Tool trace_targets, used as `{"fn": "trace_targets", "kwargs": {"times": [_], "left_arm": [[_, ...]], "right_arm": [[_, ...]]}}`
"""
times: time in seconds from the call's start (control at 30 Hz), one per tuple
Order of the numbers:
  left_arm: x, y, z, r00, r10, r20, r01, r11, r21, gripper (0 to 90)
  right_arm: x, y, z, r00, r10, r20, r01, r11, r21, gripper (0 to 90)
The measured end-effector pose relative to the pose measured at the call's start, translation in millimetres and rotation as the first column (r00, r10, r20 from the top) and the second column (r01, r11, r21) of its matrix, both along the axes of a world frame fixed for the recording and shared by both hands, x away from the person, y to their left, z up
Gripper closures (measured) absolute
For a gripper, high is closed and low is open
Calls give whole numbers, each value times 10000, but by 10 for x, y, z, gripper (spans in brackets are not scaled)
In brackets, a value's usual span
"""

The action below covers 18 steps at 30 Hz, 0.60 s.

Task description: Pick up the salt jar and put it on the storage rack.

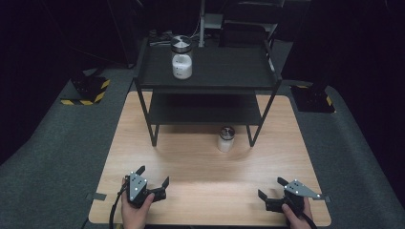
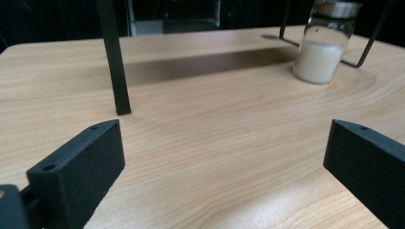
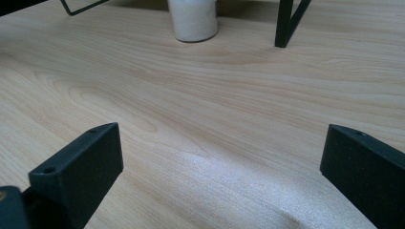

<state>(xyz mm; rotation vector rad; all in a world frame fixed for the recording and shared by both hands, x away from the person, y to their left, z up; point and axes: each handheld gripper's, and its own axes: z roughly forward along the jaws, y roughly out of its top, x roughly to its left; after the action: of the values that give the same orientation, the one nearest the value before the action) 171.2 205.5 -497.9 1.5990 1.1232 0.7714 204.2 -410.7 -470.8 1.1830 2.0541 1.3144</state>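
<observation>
High view is showing both grippers resting low on the counter [image 1: 200,167], left gripper [image 1: 154,175] at 7 o'clock, right gripper [image 1: 269,187] at 5, jaws gaping wide and empty. A lidded jar of white powder [image 1: 225,139] is standing toward 12 o'clock, just beside the black shelf rack's [image 1: 207,78] front right leg [image 1: 251,135]; a second jar [image 1: 181,57] is sitting on its top shelf.

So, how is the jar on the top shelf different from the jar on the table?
The jar on the top shelf looks larger and stands high on the black rack; the jar on the table looks smaller and stands on the wooden table between the rack's front legs. The shelf jar is near the rack's left side, the table jar near its right. Both are upright, hold white powder and have metal lids.
</observation>
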Motion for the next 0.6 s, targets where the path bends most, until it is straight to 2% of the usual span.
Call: {"fn": "trace_targets", "kwargs": {"times": [0.1, 0.17, 0.43, 0.6], "left_arm": [[25, -46, 46, 9994, 16, -334, -2, 9991, 422, 5], [54, -65, 80, 9980, 27, -636, 7, 9985, 541, 5], [124, -60, 149, 9932, -142, -1151, 225, 9972, 712, 6], [145, -104, 178, 9915, -169, -1289, 300, 9945, 1007, 7]], "right_arm": [[5, 3, 3, 10000, 0, -18, 0, 10000, -17, 4], [7, 9, 7, 10000, -31, -45, 31, 10000, -29, 3], [12, 14, 10, 10000, -42, -78, 41, 10000, -49, 4], [17, 27, 18, 9999, -99, -129, 98, 9999, -91, 3]]}}
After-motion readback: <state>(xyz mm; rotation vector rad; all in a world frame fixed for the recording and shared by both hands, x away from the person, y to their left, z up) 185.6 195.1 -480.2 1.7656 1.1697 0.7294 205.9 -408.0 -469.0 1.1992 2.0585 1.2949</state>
